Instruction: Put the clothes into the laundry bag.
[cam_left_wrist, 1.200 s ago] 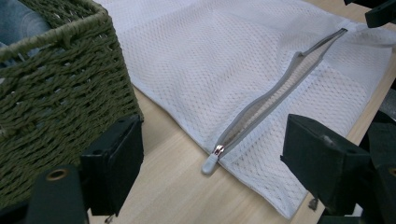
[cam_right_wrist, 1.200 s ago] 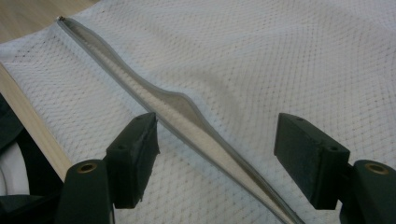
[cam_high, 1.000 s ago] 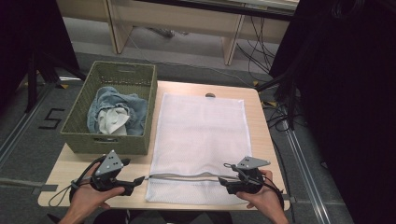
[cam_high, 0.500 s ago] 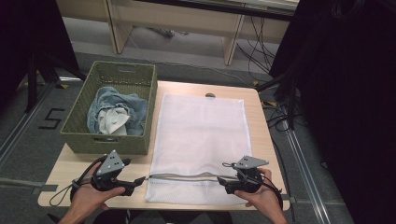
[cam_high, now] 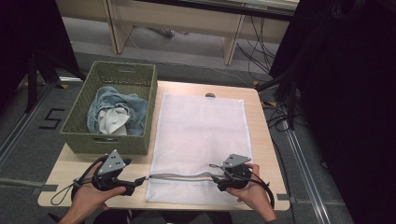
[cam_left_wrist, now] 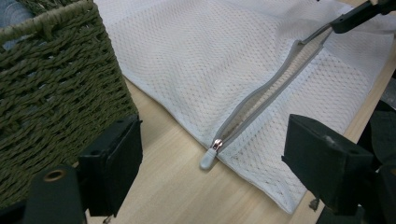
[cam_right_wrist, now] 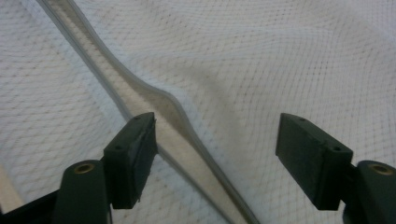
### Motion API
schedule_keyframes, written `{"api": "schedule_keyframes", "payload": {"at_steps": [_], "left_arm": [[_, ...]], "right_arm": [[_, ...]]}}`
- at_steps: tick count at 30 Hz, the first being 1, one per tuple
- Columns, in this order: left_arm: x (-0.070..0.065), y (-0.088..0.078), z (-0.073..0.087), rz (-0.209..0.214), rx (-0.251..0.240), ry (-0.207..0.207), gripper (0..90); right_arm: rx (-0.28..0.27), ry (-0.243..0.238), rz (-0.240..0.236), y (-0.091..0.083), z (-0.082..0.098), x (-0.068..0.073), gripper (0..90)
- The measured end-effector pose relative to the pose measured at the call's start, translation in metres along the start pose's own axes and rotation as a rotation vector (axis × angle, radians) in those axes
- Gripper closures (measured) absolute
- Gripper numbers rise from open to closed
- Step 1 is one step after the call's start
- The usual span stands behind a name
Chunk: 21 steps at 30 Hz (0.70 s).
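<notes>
The mesh bag (cam_high: 201, 140) lies flat at mid-frame, its zipper (cam_left_wrist: 261, 105) undone. My right gripper (cam_right_wrist: 215, 154), wide open and empty, straddles the upper lip; next I pinch and lift it. My left gripper (cam_left_wrist: 210, 172) stands open by the zipper pull (cam_left_wrist: 208, 156).

White mesh, green weave, pale wood.

The laundry bag (cam_high: 201, 135) is white net with a fine honeycomb pattern, a plainer band across its far part, and a grey zip (cam_left_wrist: 261, 98) near its near edge with a silver slider and a white pull tab (cam_left_wrist: 208, 160). The basket (cam_high: 79, 128) at the left is olive green woven cord; in it lie faded blue denim (cam_high: 135, 105) and a white cloth (cam_high: 112, 120). The table (cam_high: 261, 140) is light wood grain. Both grippers, left (cam_high: 141, 180) and right (cam_high: 214, 178), are black with grey top plates.
</notes>
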State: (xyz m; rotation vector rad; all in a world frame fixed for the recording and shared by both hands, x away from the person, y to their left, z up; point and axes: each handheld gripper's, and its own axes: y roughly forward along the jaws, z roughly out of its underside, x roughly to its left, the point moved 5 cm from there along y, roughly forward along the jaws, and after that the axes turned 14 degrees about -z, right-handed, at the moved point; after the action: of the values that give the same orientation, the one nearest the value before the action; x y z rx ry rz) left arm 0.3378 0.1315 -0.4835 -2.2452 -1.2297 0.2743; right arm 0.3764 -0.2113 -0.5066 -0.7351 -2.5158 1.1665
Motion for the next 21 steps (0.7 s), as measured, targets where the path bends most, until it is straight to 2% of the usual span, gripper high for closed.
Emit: {"api": "schedule_keyframes", "payload": {"at_steps": [2,4,5,6,7,8,9,12,13,15,16,18,19,21], "left_arm": [[0.002,0.0,0.0,0.008,0.008,0.04,19.0],[0.001,0.0,0.0,0.002,0.006,0.025,19.0],[0.001,0.0,0.0,-0.001,0.006,0.023,19.1],[0.001,0.0,0.001,0.004,0.005,0.03,19.1],[0.0,0.001,0.0,0.007,-0.001,0.009,19.1],[0.001,0.001,0.0,0.009,-0.001,0.018,19.0],[0.0,0.001,0.001,0.011,0.005,-0.004,19.1],[0.001,0.0,0.001,0.013,0.009,0.029,19.1],[-0.001,0.001,0.0,0.011,-0.003,0.009,19.2],[-0.001,0.001,0.0,0.01,-0.002,0.008,19.3],[0.001,0.0,0.001,0.007,0.011,0.029,19.4],[0.002,0.001,0.0,0.007,0.007,0.034,19.4],[0.001,0.001,0.0,0.01,0.0,0.018,19.4],[0.002,0.001,0.001,0.009,0.012,0.043,19.4]], "right_arm": [[0.038,-0.01,-0.014,0.005,-0.003,-0.002,32.9],[0.041,-0.046,-0.009,0.014,-0.007,-0.004,35.5],[0.061,-0.039,-0.019,0.016,-0.008,-0.003,36.0],[0.054,-0.052,-0.017,0.022,-0.01,-0.003,36.1],[0.075,-0.045,-0.03,0.026,-0.011,0.0,36.2],[0.084,-0.06,-0.031,0.028,-0.012,-0.001,36.3],[0.091,-0.071,-0.026,0.031,-0.013,-0.001,36.5],[0.108,-0.081,-0.028,0.038,-0.014,-0.003,36.6],[0.115,-0.09,-0.04,0.038,-0.015,-0.004,36.6],[0.114,-0.1,-0.05,0.043,-0.016,-0.003,36.7],[0.125,-0.113,-0.064,0.044,-0.017,-0.002,37.0],[0.138,-0.137,-0.078,0.048,-0.017,-0.001,37.0],[0.154,-0.15,-0.093,0.05,-0.016,0.001,37.0],[0.16,-0.153,-0.099,0.05,-0.016,-0.002,37.2]]}}
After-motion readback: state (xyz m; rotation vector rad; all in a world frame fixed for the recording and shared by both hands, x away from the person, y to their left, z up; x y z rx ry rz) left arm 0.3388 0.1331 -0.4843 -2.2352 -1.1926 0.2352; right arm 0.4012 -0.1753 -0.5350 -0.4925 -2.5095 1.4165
